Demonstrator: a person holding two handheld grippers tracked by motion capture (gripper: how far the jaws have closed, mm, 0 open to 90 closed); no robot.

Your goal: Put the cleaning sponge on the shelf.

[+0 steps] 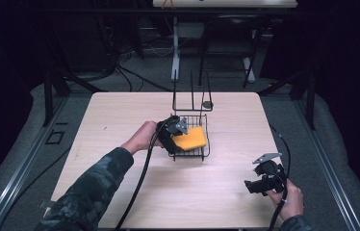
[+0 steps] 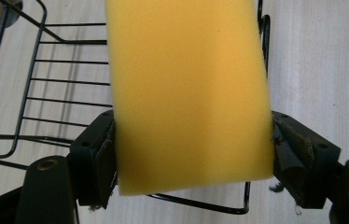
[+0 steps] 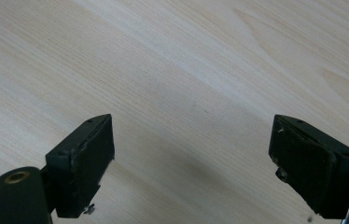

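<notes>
High view: yellow sponge [image 1: 191,138] sits clamped betw. the left gripper [image 1: 178,131] pads, over the black wire basket [image 1: 202,153] near table centre. Left gripper view shows the pads pressing both long edges of the sponge [image 2: 189,93], w/ its long axis running straight out ahead of the fingers [image 2: 100,154], far end over the basket's wire floor [image 2: 56,84]; whether it touches the wires, can't tell. Basket has tall upright rods [image 1: 192,94] on its far side. Right gripper [image 1: 252,185] is well apart, near the table's near right corner, held in the person's hand [image 1: 289,199]; its jaws stand wide apart w/ nothing betw. them, just bare wood [image 3: 172,84]. Surface is a pale wood-grain table [image 1: 120,115]. Room around is dark: grey floor, cables [image 1: 135,77], black frame legs, a white post [image 1: 174,57] behind.
</notes>
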